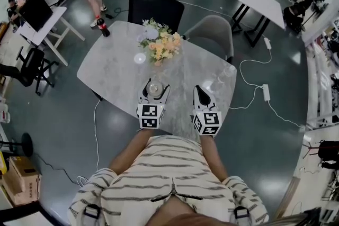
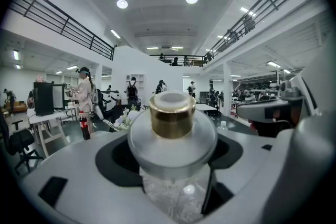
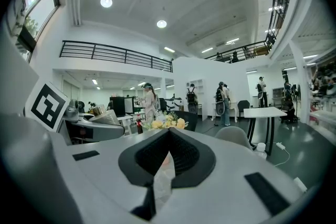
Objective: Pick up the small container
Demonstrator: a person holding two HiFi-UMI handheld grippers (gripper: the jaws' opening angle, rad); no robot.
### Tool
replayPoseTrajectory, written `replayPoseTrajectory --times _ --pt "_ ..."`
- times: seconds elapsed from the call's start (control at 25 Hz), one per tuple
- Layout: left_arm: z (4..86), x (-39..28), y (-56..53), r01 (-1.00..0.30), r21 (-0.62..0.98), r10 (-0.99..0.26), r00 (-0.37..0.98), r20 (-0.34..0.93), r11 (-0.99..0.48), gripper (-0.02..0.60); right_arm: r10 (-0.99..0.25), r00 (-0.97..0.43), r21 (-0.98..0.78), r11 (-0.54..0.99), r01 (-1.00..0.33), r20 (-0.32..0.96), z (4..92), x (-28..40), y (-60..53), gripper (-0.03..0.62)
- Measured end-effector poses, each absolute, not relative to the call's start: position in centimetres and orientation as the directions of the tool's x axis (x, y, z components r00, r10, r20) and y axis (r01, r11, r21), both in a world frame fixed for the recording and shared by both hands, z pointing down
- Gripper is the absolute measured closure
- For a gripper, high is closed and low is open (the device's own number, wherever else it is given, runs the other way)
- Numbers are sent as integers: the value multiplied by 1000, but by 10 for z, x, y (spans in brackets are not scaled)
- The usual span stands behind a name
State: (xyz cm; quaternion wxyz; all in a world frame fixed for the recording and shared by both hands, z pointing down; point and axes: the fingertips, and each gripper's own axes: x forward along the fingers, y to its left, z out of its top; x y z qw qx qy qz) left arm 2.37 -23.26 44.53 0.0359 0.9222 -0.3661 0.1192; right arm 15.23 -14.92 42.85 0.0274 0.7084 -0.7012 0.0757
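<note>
The small container (image 1: pixel 154 88) is a clear glass jar with a round glass lid and a gold knob (image 2: pixel 171 114). It sits between the jaws of my left gripper (image 1: pixel 154 86), whose black pads (image 2: pixel 119 162) hug its sides just above the marble table (image 1: pixel 114 69). In the left gripper view the jar (image 2: pixel 176 194) fills the middle, its base hidden below the frame. My right gripper (image 1: pixel 197 90) hovers beside it to the right over the table's near edge, jaws together and holding nothing. In the right gripper view its pads (image 3: pixel 184 157) meet with only a thin slit between them.
A bouquet of yellow and white flowers (image 1: pixel 161 45) stands mid-table with a small white dish (image 1: pixel 140 58) beside it. A clear plastic bottle (image 1: pixel 224 73) lies at the table's right edge. A black chair (image 1: pixel 155 8) and a grey chair (image 1: pixel 212 33) stand behind the table. A cola bottle (image 1: pixel 103 26) stands on the floor.
</note>
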Motion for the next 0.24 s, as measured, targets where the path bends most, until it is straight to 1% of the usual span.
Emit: replayPoseTrajectory --times 0.24 --pt "437 22 -234 -689 -14 -672 703 233 -725 252 -989 13 -59 -21 -998 145 430 151 -151 589"
